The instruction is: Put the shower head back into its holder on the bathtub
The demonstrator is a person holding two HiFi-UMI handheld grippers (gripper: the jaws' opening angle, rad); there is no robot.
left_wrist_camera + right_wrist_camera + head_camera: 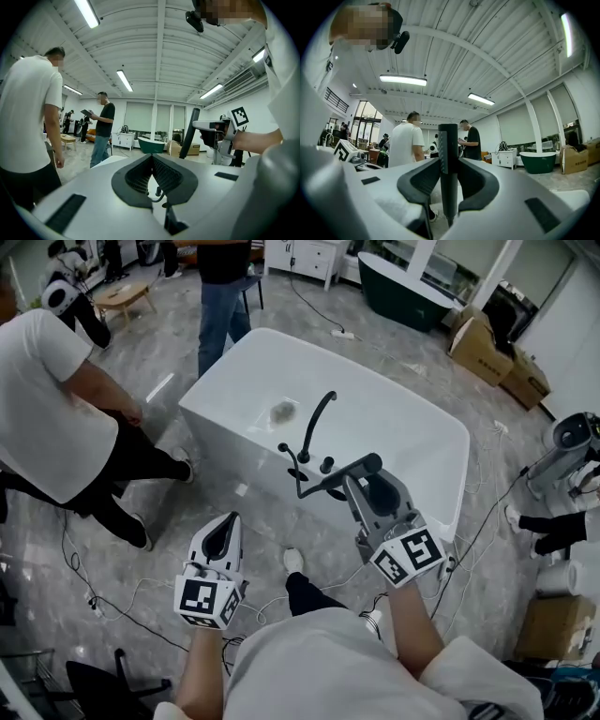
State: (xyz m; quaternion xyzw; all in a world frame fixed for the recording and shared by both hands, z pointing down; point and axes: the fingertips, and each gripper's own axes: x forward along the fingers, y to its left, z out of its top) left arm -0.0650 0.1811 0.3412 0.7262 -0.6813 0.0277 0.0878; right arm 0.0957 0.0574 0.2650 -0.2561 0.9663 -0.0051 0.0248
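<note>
Right claw point(375, 495) clamped on shower head point(448, 145) handle, just beside faucet point(317, 423) at tub point(412, 427) rim. Left claw point(152, 158) closed, empty. Risks: hose snagging faucet; holder, probably beside faucet, indistinct, so misaligned seating could let head drop.

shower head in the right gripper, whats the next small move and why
Probably ease the right gripper toward the black fittings on the bathtub rim beside the faucet. Its jaws are clamped on the shower head, which is held just beside them, unseated. Which fitting is the holder I can't tell.
</note>
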